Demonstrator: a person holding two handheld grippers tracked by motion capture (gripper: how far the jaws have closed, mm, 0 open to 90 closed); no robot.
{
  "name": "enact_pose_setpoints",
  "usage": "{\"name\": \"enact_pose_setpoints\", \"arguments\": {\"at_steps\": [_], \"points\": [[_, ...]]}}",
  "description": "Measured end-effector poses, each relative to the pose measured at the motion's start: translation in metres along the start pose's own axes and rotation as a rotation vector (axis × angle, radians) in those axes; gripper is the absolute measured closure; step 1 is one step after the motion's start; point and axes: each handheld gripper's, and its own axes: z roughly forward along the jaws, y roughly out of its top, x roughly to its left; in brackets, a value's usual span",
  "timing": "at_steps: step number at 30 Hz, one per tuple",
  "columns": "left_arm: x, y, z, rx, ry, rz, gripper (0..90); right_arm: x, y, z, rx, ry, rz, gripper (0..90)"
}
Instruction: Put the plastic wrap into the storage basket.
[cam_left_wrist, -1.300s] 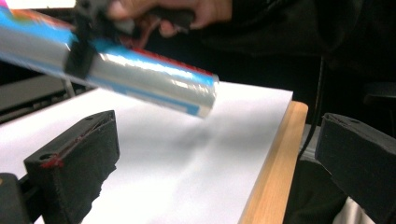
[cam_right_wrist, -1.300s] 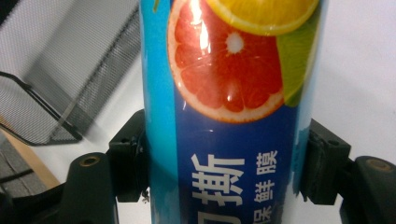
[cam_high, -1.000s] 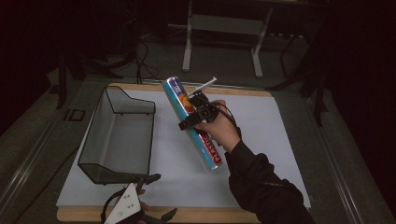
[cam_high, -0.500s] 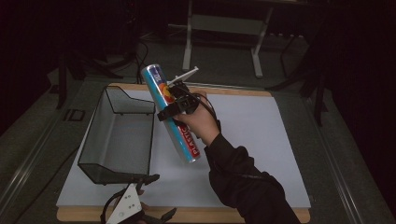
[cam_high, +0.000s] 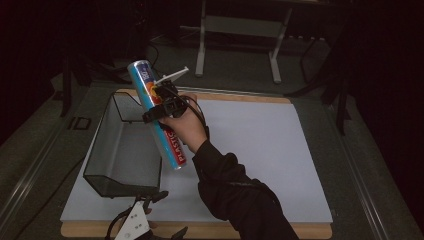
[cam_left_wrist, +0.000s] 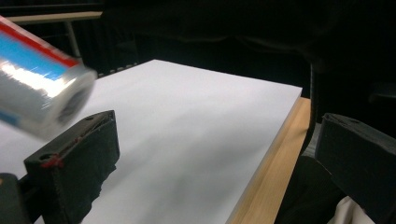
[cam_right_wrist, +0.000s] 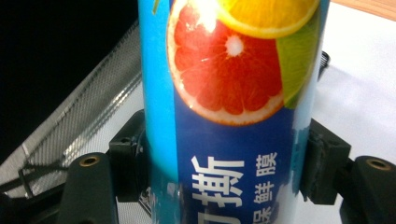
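The right gripper (cam_high: 162, 107) is clamped on the blue plastic-wrap roll (cam_high: 156, 114) — jaws pressing both its sides — and holds it tilted in the air, above the right edge of the black mesh basket (cam_high: 107, 150). The left gripper (cam_high: 150, 227) sits at the near edge of the white surface (cam_high: 260, 150), jaws wide apart, holding nothing.

Black long sleeve (cam_high: 235, 192), black right gripper (cam_high: 162, 107) with thin black cable behind its fingers, left gripper (cam_high: 150, 220) topped by pale plate, blocky black pads (cam_left_wrist: 74, 163)
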Motion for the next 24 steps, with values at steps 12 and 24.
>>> {"name": "enact_pose_setpoints", "arguments": {"at_steps": [12, 24], "points": [[-0.003, -0.001, -0.010, -0.012, 0.040, -0.003, 0.7, 0.017, 0.009, 0.033, -0.056, 0.003, 0.056, 31.5], [-0.004, -0.002, -0.018, -0.034, 0.040, -0.004, 0.6, 0.018, 0.003, 0.069, -0.104, 0.003, 0.156, 31.5]]}}
